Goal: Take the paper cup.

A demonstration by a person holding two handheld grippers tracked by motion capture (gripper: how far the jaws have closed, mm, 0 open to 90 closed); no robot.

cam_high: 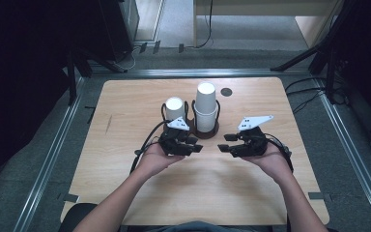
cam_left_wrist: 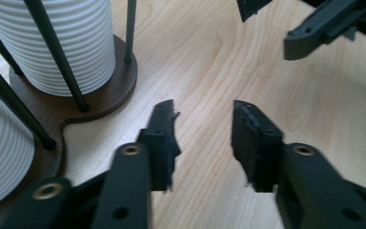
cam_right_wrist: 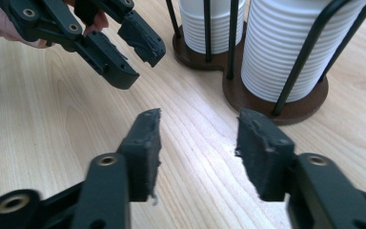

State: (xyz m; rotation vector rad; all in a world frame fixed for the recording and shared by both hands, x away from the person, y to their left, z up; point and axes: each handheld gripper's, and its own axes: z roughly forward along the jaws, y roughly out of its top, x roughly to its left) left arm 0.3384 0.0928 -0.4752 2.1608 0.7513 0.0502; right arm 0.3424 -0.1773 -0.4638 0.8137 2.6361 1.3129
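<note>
Both empty: left gripper (cam_high: 196,144) and right gripper (cam_high: 223,143) spread. Go for the taller cup stack (cam_high: 206,107) top-down, clear of the holder (cam_high: 206,130) rods (tight gaps).

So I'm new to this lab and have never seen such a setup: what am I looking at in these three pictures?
A person sits at a wooden table with a hand-held gripper in each hand: two black jaws worked by squeezing. One picture is taken from above. There the left hand-held gripper shows at the left and the right hand-held gripper at the right, tips facing each other. The other two come from cameras riding on each gripper and look along its jaws. On the table stands a brown wire cup holder with two stacks of white ribbed cups. Both grippers stand with a gap between the jaws, and neither holds anything.
</note>
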